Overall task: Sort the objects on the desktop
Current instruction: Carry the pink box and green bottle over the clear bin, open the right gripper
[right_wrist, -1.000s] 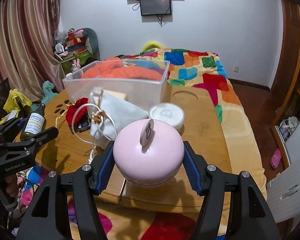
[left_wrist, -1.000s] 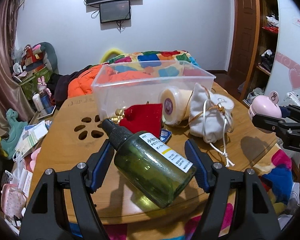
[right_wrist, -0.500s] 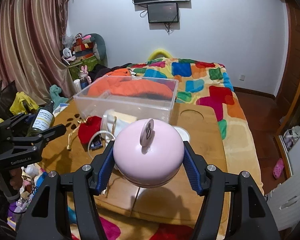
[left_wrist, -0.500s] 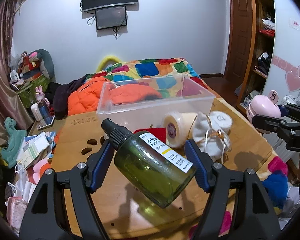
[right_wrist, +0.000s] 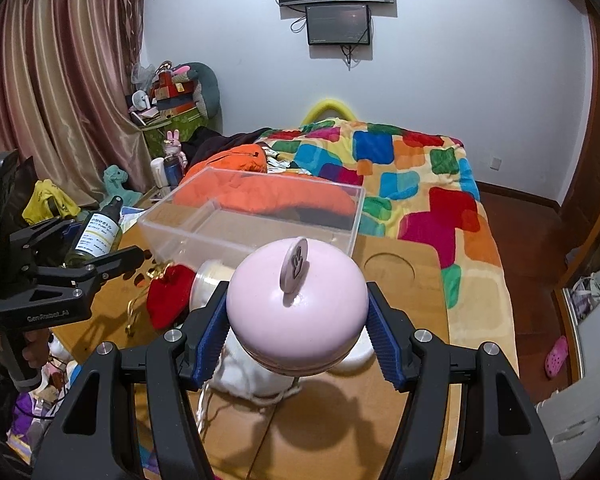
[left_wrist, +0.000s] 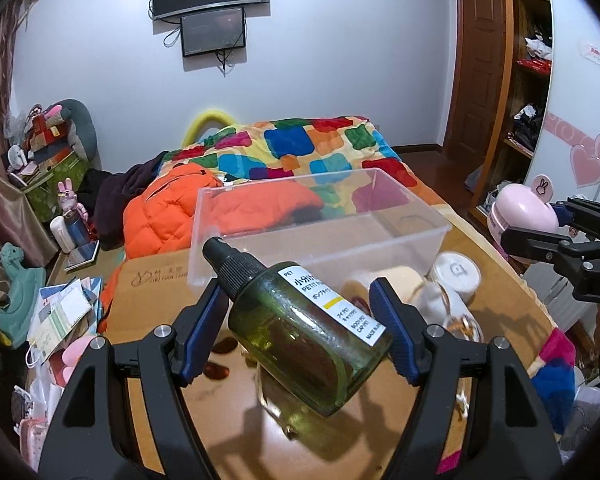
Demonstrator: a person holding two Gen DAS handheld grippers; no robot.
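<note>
Two items were in the air at once. The left gripper (left_wrist: 300, 316) had its jaws clamped on a green spray bottle (left_wrist: 300, 328), which lay slantwise between the blue pads with its black pump cap toward the upper left and its base low to the right. The right gripper (right_wrist: 296, 320) had its jaws clamped on either side of a pink dome-shaped gadget (right_wrist: 296, 300) with a small round tab on top. Both things hung clear of the wooden worktop (left_wrist: 148, 304), on the near side of the clear plastic bin (left_wrist: 320, 232), which looked empty from both views.

On the worktop, just in front of the bin, lay a red drawstring pouch (right_wrist: 168, 296), a cream roll (left_wrist: 384, 276), a white drawstring pouch (left_wrist: 440, 304) and a round white tin (left_wrist: 456, 272), none of them sorted yet.

The step in hand looked like the carry toward the bin. The next move called for bringing each load over the near rim, lowering it inside, and only then parting the jaws. The bottle's slant meant its base could catch on the rim, and the two grippers would need to keep apart over the one opening.
</note>
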